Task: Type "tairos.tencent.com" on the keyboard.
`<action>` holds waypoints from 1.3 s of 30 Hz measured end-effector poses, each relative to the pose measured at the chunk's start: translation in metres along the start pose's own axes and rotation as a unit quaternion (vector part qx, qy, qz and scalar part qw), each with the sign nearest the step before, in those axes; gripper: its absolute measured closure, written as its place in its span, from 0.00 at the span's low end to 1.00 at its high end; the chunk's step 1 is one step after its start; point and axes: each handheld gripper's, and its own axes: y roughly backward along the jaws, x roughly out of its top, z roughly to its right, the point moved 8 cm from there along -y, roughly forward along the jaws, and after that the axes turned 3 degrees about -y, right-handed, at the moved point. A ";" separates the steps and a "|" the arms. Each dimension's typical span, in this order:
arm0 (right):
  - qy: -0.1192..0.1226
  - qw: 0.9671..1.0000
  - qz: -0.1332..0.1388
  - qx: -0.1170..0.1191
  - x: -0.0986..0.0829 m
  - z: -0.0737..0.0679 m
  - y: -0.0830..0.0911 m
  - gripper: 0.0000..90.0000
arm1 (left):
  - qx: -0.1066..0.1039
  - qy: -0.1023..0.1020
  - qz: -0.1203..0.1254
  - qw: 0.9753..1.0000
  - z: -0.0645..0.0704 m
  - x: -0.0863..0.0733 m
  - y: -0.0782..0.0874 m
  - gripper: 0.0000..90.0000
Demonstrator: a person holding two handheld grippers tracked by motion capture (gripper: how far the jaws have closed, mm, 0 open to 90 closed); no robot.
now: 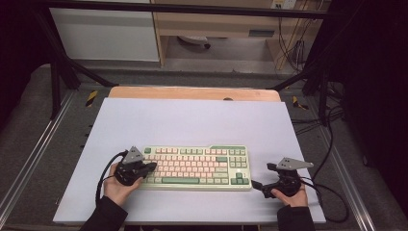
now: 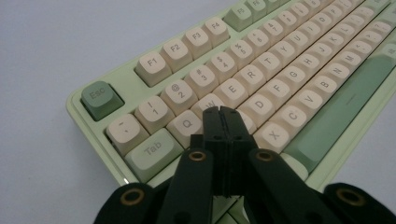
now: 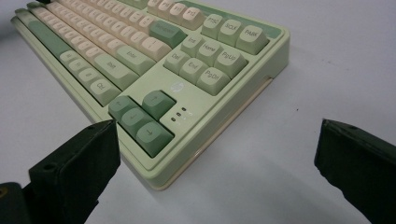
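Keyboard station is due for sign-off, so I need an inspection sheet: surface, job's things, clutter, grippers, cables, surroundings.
Surface: pale mat on a wooden table.
Job's things: green and cream keyboard, flat on the mat.
Clutter: nothing seen.
Grippers: left gripper shut, tips over the keys near W; right gripper open beside the keyboard's right end.
Cables: black cables trail from both grippers.
Surroundings: black frame, shelving behind.

The keyboard (image 1: 197, 167) at lower centre has a pale green case, cream letter keys and darker green Esc key (image 2: 101, 99), space bar (image 2: 337, 110) and arrow keys (image 3: 141, 116). The bench (image 1: 192, 120) is light lavender-white with a wooden far edge. Both grippers are black.
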 end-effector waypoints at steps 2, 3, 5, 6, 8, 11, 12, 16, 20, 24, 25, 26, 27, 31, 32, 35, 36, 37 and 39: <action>0.001 1.000 0.000 0.000 0.000 0.000 0.000 0.01 | 0.001 -0.002 0.000 1.000 0.000 0.000 0.000 1.00; 0.000 1.000 0.000 0.000 0.000 0.000 0.000 0.01 | 0.001 -0.002 0.000 1.000 0.000 0.000 -0.001 1.00; 0.000 1.000 0.000 0.000 0.000 0.000 0.000 0.01 | 0.001 -0.002 -0.002 1.000 0.000 -0.002 -0.002 1.00; 0.000 1.000 0.001 0.001 0.000 -0.001 0.000 0.01 | 0.002 -0.002 -0.004 1.000 0.000 -0.002 -0.002 1.00; 0.000 1.000 0.002 0.002 0.001 -0.002 0.000 0.01 | 0.003 -0.005 -0.002 1.000 0.001 -0.002 -0.002 1.00; 0.003 1.000 0.005 0.005 0.004 -0.004 0.000 0.01 | 0.001 -0.005 0.002 1.000 0.002 -0.001 -0.002 1.00; 0.001 1.000 0.007 0.006 0.005 -0.006 0.000 0.01 | 0.000 -0.004 0.005 1.000 0.003 -0.001 -0.001 1.00; 0.008 1.000 0.012 0.013 0.013 -0.014 -0.001 0.02 | -0.002 -0.007 0.012 1.000 0.004 0.001 0.004 1.00; 0.008 1.000 0.016 0.019 0.021 -0.023 -0.002 0.05 | -0.005 -0.008 0.015 1.000 0.005 0.001 0.006 1.00; 0.016 0.999 0.016 0.031 0.031 -0.038 -0.009 0.10 | -0.006 -0.008 0.015 1.000 0.005 0.001 0.006 1.00; 0.016 0.999 0.016 0.031 0.031 -0.038 -0.009 0.10 | -0.006 -0.008 0.015 1.000 0.004 0.001 0.006 1.00; 0.017 0.999 0.015 0.033 0.032 -0.040 -0.010 0.12 | -0.008 -0.006 0.017 1.000 0.005 0.001 0.006 1.00; 0.017 0.999 0.014 0.040 0.036 -0.047 -0.014 0.16 | -0.010 -0.004 0.018 1.000 0.005 0.002 0.007 1.00; 0.017 0.999 0.013 0.043 0.041 -0.054 -0.021 0.21 | -0.008 -0.004 0.020 1.000 0.004 0.002 0.008 1.00; 0.018 0.999 0.012 0.046 0.044 -0.057 -0.023 0.22 | -0.008 -0.004 0.020 1.000 0.004 0.002 0.008 1.00; 0.022 0.999 0.013 0.047 0.051 -0.065 -0.030 0.29 | -0.008 -0.004 0.021 1.000 0.003 0.002 0.009 1.00; 0.025 0.998 0.011 0.048 0.053 -0.068 -0.032 0.29 | -0.008 -0.003 0.021 1.000 0.003 0.002 0.009 1.00; 0.026 0.999 0.010 0.046 0.054 -0.070 -0.034 0.31 | -0.009 -0.003 0.021 1.000 0.003 0.002 0.009 1.00; 0.028 0.998 0.007 0.047 0.059 -0.078 -0.040 0.35 | -0.009 -0.002 0.021 1.000 0.003 0.002 0.009 1.00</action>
